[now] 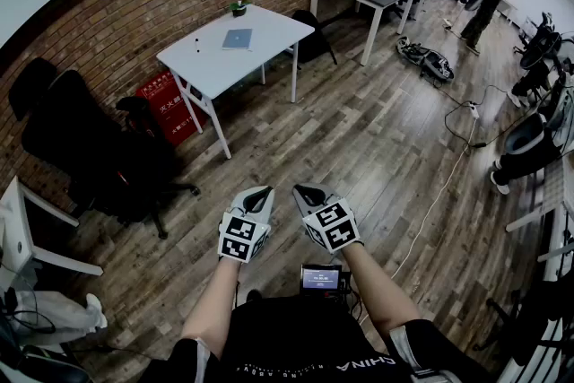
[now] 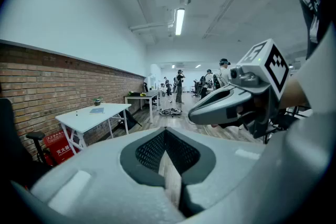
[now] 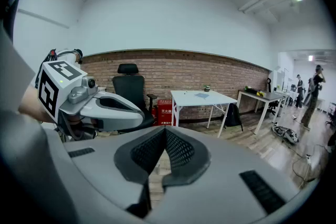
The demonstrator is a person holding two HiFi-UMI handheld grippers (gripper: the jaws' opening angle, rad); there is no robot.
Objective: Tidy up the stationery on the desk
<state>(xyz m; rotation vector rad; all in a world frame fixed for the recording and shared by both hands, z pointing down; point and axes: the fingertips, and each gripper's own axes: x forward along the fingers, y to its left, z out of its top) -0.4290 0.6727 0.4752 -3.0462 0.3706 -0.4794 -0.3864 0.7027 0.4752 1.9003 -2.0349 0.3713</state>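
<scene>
Two grippers hung side by side above the wooden floor (image 1: 377,130). The left gripper (image 1: 259,195) and the right gripper (image 1: 308,194) each had jaws pressed together on nothing. The white desk (image 1: 273,33) stood well apart at eleven o'clock from them, by the brick wall (image 1: 134,13). On it lay a blue notebook (image 1: 238,39), with a small dark pen (image 1: 197,41) at its nine o'clock and a potted plant (image 1: 239,7) at its twelve.

Left gripper (image 2: 166,136): fingers (image 2: 148,152) closed tip to tip, nothing between them. Right gripper (image 2: 231,105) close by at 2 o'clock. White surface (image 2: 84,119) at 9 o'clock along brick wall (image 2: 47,86), carrying a flat blue item (image 2: 96,110). Red box (image 2: 59,147) beneath. People (image 2: 179,84) stand far off at 12 o'clock.
</scene>
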